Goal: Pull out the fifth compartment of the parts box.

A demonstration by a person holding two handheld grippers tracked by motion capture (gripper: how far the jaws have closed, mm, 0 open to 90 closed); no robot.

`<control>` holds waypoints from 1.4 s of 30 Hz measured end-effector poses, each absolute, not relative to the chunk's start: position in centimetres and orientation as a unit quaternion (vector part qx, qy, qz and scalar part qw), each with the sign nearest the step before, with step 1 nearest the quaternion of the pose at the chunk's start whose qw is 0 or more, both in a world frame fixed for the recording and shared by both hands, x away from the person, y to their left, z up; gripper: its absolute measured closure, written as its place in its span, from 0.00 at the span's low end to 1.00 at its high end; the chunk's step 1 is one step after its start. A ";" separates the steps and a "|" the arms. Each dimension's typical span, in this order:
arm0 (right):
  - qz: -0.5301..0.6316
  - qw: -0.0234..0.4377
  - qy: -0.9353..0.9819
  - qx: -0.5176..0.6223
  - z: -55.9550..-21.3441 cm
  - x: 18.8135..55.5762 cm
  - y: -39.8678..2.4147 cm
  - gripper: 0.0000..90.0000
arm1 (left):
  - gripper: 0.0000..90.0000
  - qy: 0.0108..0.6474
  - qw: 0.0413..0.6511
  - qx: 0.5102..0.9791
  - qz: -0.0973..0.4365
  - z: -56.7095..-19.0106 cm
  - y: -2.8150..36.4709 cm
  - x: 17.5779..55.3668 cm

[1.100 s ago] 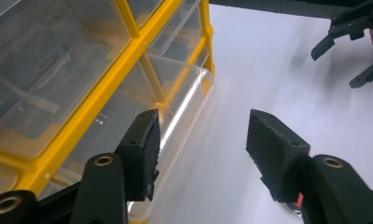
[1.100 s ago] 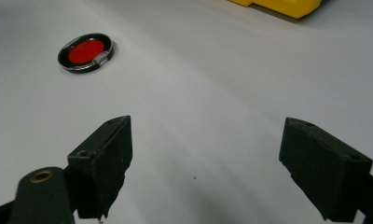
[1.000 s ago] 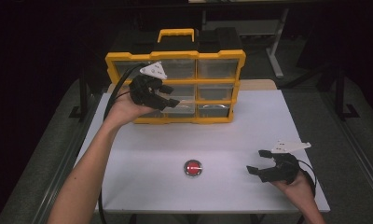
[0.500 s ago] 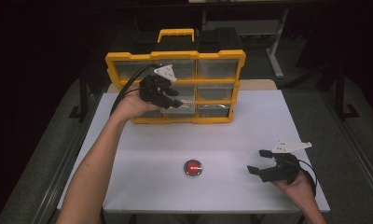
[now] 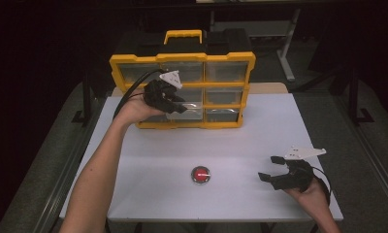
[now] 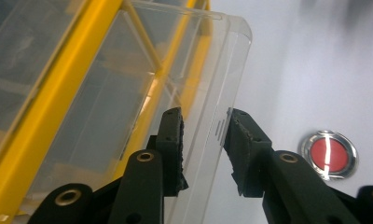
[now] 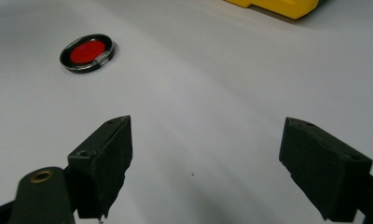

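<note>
Drawer work is what I am doing now, at the back edge of the desk. My left gripper is up at the yellow organizer box that stands there, at a clear drawer in its lower left part. The drawer sticks out a little from the frame. My fingers have just been closing, and the drawer's thin front lip now sits between them. One finger looks like it touches the plastic. The other seems a tiny bit off it, so I cannot call it a real grip yet.

I think the drawer is light and stiff. The plastic is smooth, so it may slip. It is thin too, and a hard squeeze could crack it. The best place to hold is the middle of the front lip, right where the little ridges are. I should pull straight out, or it may jam in the frame.

My right gripper rests near the front right corner of the desk, fingers wide apart with nothing in them. A small red round button lies near the front edge, about the middle. It is well apart from the box, so nothing blocks the drawer.
</note>
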State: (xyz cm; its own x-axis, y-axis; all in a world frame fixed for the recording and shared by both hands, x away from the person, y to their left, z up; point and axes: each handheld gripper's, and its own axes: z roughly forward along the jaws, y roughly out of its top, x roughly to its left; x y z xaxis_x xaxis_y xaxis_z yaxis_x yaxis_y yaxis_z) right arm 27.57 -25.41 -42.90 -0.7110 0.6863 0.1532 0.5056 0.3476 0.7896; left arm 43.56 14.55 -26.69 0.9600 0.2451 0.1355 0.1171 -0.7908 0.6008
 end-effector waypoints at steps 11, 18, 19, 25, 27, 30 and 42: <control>0.438 0.104 0.814 0.367 -42.8 27.3 -25.5 0.18 | 0.79 0.068 0.322 0.942 0.073 -26.7 15.4 42.1; 0.437 0.103 0.815 0.366 -42.8 27.3 -25.3 0.18 | 0.79 0.058 0.328 0.941 0.066 -26.9 15.8 41.6; 0.437 0.103 0.815 0.366 -42.8 27.3 -25.3 0.18 | 0.79 0.058 0.328 0.941 0.066 -26.9 15.8 41.6; 0.439 0.103 0.815 0.366 -42.9 27.4 -25.4 0.18 | 0.80 0.053 0.332 0.940 0.055 -26.7 16.0 41.2; 0.438 0.102 0.815 0.366 -42.9 27.4 -25.4 0.18 | 0.80 0.047 0.329 0.942 0.055 -26.7 16.0 41.0; 0.437 0.102 0.816 0.363 -42.9 27.4 -25.2 0.18 | 0.80 0.050 0.333 0.940 0.054 -26.8 16.2 40.8; 0.436 0.101 0.818 0.362 -42.9 27.4 -25.0 0.18 | 0.79 0.054 0.338 0.938 0.047 -27.2 16.4 40.6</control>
State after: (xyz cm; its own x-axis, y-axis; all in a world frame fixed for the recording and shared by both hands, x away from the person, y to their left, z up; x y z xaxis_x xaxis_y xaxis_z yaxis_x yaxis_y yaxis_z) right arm 27.40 -25.00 -42.94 -0.7170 0.6806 0.1507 0.5044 0.3573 0.7861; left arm 40.62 16.40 -27.24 0.9898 0.1331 0.0512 0.0697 -0.7651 0.6401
